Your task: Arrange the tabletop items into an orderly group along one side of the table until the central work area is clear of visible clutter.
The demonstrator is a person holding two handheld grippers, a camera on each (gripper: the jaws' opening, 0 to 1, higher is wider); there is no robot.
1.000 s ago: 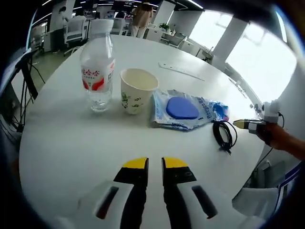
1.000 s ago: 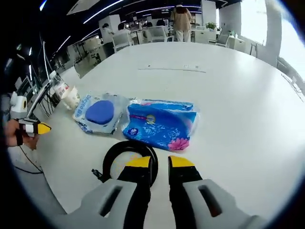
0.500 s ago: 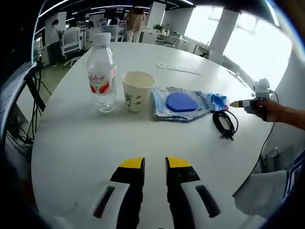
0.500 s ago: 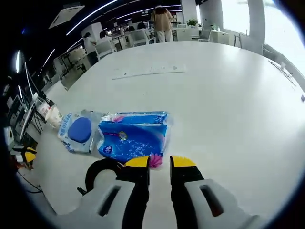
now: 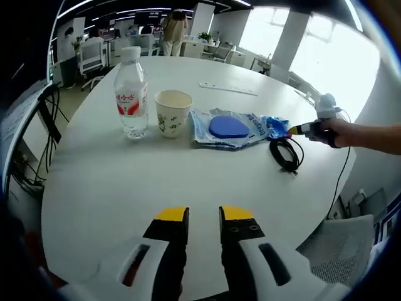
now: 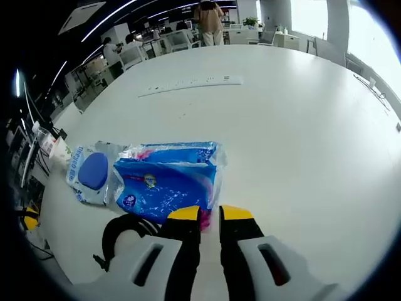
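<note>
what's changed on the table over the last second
The right gripper has come forward past the black cable coil to the near edge of the blue tissue pack, jaws nearly shut on nothing. The bottle, paper cup and wipes packet lie unmoved.

Open-plan office: desks and chairs (image 5: 94,53), ceiling strip lights (image 6: 135,11).

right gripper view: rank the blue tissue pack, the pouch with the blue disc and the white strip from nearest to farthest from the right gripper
1. Blue tissue pack, right at the tips of the right gripper.
2. Pouch with the blue disc, beyond the pack's left end.
3. White strip, far up the white table.
</note>
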